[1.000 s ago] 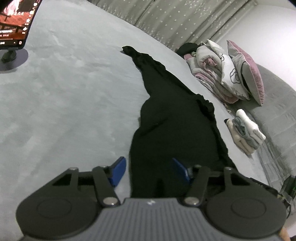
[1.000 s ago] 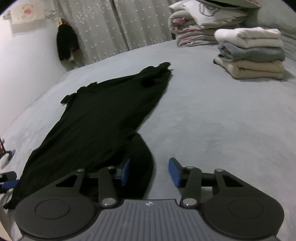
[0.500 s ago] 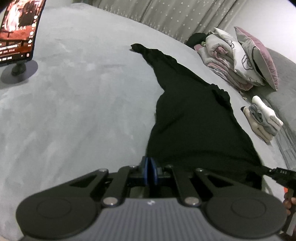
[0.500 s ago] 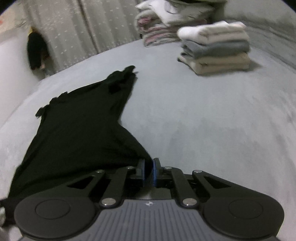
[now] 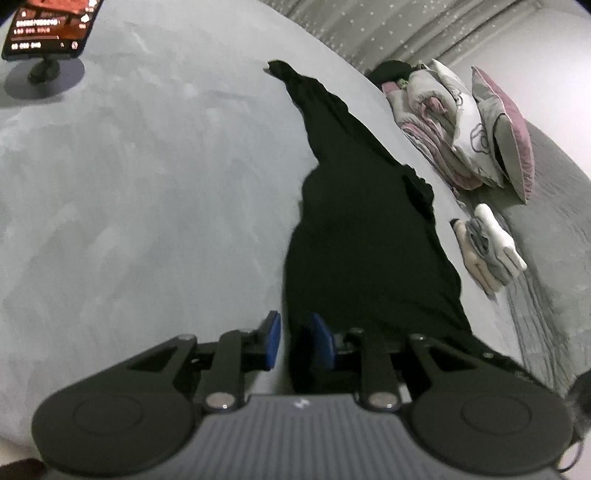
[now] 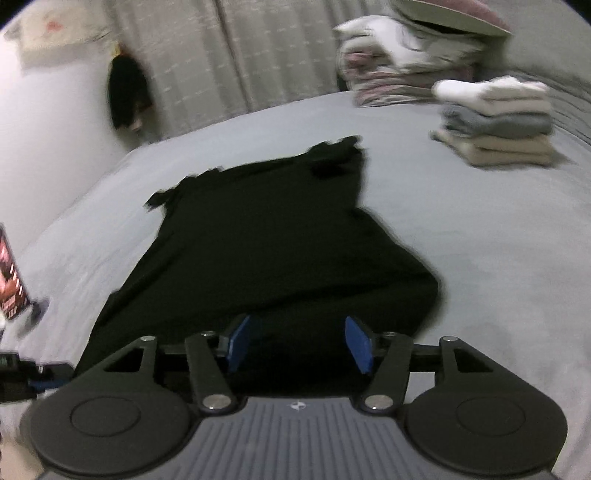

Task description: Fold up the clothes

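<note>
Your left gripper [image 5: 294, 341], jaws just parting, straddles the long black fabric garment's [image 5: 365, 236] near edge at lower centre; your right gripper [image 6: 299, 345] spreads open above it.

No legible text in either view. Phone screen [image 5: 51, 27] on a stand, upper left of the left wrist frame: rows of white characters over a red picture, too blurred to read. Small pale logo mark [image 5: 301, 404] on the grey ribbed gripper body, bottom centre; not readable. Same screen at the right wrist frame's left edge, smeared.
</note>
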The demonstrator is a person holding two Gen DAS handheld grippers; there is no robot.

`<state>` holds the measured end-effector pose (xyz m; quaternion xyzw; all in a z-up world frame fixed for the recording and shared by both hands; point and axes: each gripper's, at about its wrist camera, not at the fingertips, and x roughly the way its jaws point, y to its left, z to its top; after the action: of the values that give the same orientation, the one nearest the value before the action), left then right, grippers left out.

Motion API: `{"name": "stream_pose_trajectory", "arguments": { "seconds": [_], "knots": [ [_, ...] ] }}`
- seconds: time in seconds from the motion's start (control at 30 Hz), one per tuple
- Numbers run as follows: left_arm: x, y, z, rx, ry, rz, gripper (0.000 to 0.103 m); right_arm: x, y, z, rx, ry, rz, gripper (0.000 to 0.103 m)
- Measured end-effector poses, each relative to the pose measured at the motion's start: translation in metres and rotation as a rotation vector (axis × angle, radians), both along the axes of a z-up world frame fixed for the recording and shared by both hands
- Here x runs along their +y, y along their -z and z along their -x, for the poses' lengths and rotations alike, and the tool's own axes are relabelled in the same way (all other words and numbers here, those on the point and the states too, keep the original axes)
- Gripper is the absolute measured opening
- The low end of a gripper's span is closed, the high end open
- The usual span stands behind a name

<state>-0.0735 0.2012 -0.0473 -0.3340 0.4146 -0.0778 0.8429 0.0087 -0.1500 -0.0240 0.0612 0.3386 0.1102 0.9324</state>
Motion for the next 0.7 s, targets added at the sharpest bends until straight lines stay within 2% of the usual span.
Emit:
{"name": "stream_pose_trajectory", "arguments": {
  "seconds": [0.1, 0.17, 0.2, 0.23, 0.33, 0.47, 0.7],
  "knots": [
    [-0.002, 0.005, 0.001, 0.015, 0.045, 0.030, 0.022, 0.018, 0.012, -0.001, -0.018, 0.009, 0.088, 0.057],
    [-0.005, 0.005, 0.003, 0.016, 0.071, 0.020, 0.021, 0.015, 0.016, -0.004, -0.032, 0.054, 0.120, 0.038],
    [-0.007, 0.005, 0.004, 0.014, 0.083, 0.011, 0.020, 0.011, 0.018, -0.004, -0.032, 0.077, 0.121, 0.016],
    [-0.009, 0.005, 0.005, 0.012, 0.095, 0.002, 0.019, 0.003, 0.018, -0.005, -0.022, 0.101, 0.105, 0.009],
    [-0.012, 0.004, 0.008, 0.021, 0.123, -0.027, 0.005, -0.025, 0.012, 0.005, -0.025, 0.187, 0.047, 0.009],
    [-0.011, -0.004, 0.016, 0.001, 0.148, -0.024, 0.005, -0.061, -0.002, 0.030, -0.063, 0.285, -0.008, 0.008],
    [0.008, -0.033, 0.040, -0.130, 0.172, 0.070, 0.004, -0.114, -0.019, 0.071, -0.069, 0.398, -0.181, 0.007]
  ]
}}
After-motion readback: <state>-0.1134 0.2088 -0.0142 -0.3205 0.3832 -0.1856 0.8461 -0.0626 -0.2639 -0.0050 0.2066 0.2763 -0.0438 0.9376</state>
